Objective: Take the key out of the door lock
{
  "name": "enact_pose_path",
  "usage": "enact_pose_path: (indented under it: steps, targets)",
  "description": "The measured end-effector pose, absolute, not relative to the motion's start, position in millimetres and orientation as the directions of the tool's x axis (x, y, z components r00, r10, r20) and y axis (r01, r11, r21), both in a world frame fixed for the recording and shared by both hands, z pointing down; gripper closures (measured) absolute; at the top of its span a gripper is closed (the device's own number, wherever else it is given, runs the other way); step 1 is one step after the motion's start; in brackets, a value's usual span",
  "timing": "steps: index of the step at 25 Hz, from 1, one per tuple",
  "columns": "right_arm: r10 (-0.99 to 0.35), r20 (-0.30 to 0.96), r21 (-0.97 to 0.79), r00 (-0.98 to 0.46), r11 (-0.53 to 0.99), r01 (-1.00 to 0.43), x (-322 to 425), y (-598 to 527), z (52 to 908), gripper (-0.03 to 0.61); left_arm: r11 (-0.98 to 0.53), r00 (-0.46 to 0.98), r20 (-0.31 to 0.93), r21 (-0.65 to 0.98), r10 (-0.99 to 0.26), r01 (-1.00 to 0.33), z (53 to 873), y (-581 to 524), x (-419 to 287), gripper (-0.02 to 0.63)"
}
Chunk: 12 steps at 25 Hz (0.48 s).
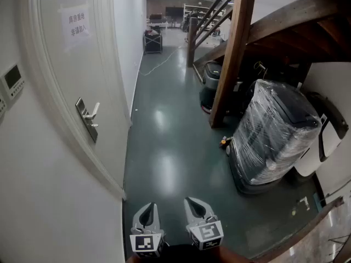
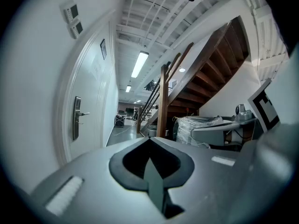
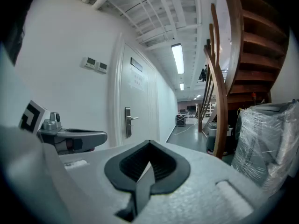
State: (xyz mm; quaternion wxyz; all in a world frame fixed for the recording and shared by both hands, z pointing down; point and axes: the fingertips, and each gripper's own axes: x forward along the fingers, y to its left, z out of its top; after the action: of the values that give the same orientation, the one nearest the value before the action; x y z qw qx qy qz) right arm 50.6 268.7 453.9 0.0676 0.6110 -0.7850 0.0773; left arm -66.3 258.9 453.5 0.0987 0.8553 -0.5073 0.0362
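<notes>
While the left gripper (image 1: 149, 208) and right gripper (image 1: 192, 203) hang low, jaws closed on nothing, the door lock (image 1: 86, 119) sits well ahead, leftward; I'd walk closer first, as its key is too small to see.

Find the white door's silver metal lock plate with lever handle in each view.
Head view: the silver metal lock plate, left of centre.
Left gripper view: the lock plate, far left, mid-height.
Right gripper view: the lock plate, left of centre.
Shared landmark: the brown wooden stair post, to its right.
</notes>
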Motion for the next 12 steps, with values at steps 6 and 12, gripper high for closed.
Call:
enact_pose_path:
  steps: [6,12]
  targets:
    - [-0.951,0.201,-0.047,-0.234,0.229,-0.972,40,264,455,0.589,-0.474,0.489,0.138,0.126,-0.861,-0.871,448,250,-78,0.597]
    - [-0.937,0.211,-0.079,-0.279,0.268,-0.96,24,262,461,0.588,-0.47,0.486,0.129,0.139,-0.864,-0.872,449,245,-92,0.597]
